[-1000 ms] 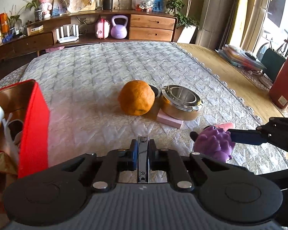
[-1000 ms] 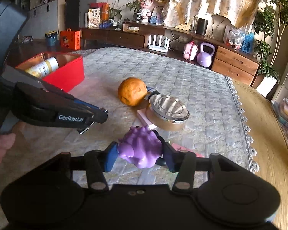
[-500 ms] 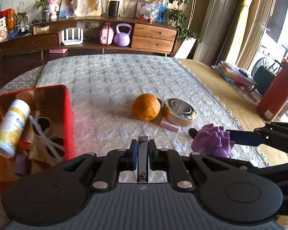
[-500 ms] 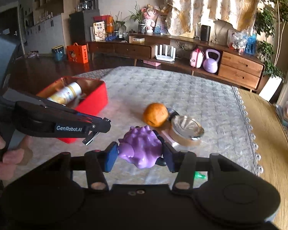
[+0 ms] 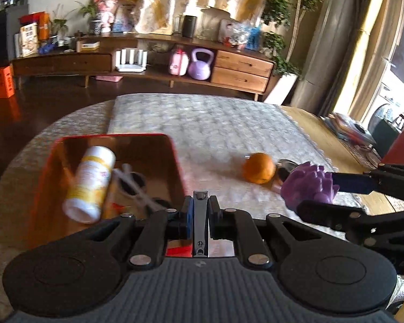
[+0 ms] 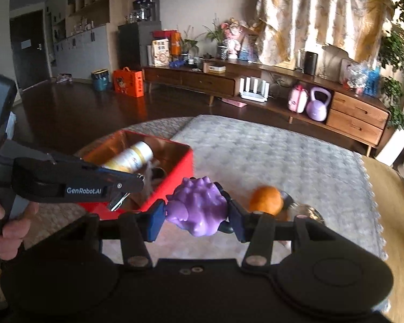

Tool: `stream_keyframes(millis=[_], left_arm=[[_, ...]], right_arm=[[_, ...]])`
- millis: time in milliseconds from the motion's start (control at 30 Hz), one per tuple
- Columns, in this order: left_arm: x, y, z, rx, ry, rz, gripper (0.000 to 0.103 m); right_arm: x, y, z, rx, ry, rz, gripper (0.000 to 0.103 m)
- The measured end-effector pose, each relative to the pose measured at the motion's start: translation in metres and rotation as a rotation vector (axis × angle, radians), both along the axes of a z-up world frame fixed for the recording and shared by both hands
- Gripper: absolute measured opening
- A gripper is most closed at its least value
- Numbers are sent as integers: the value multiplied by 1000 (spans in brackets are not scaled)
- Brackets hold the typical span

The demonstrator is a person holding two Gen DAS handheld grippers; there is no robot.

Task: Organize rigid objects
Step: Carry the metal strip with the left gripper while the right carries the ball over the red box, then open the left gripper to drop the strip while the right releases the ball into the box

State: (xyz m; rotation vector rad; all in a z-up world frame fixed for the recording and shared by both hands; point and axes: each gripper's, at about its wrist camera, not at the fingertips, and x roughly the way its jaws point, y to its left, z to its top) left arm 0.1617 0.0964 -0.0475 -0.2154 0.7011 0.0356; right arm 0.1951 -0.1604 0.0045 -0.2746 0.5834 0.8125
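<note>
Over the red box: left gripper (image 5: pixel 200 215), its jaws pressed narrow on a slim metal nail clipper (image 5: pixel 200 224) that stands upright between the pads.
Red box (image 6: pixel 187 161): sits on the quilted tabletop; this is the landmark for all places below.
Right of the red box, raised off the quilt: right gripper (image 6: pixel 198 216), clamped on a purple spiky toy (image 6: pixel 198 206) that fills the gap between its blue pads.
Inside the red box: a white-and-yellow bottle (image 5: pixel 90 179) lying on its side, plus dark round items and pale cord-like bits beside it.
Done so far: judging by the contents, several items are already stored in the red box.
In hand: two more items, one per gripper, both carried near the box; neither is released yet.
Left on the quilt: an orange (image 5: pixel 259 167) well to the right of the red box, with a metal tin (image 6: pixel 308 212) just beyond it.
Progress estimate: past the middle, I judge, with two drops pending and at least two pickups after that.
Hard to make out: the smaller things inside the red box are smeared by motion blur and cannot be named.
Hidden: the purple spiky toy covers most of the metal tin in the left wrist view; the near corner of the red box is behind the left gripper's body.
Cut off: anything on the quilt close below either gripper is blocked by the gripper housings.
</note>
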Motion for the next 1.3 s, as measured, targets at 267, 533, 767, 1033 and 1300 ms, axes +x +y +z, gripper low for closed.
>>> stream_keyframes(millis=[267, 533, 767, 1033, 1300], left_arm=[[-11, 48, -5, 14, 24, 74, 11], [-11, 86, -19, 23, 87, 141, 11], [-6, 98, -37, 42, 154, 140, 11], [-6, 107, -56, 27, 190, 150, 11], [1, 106, -60, 41, 180, 140, 11]], right_arm=[[8, 46, 2, 0, 8, 19, 51], [28, 92, -9, -32, -1, 12, 51], [40, 129, -29, -97, 0, 40, 51], [47, 159, -56, -180, -8, 47, 51], [53, 168, -69, -226, -17, 35, 51]])
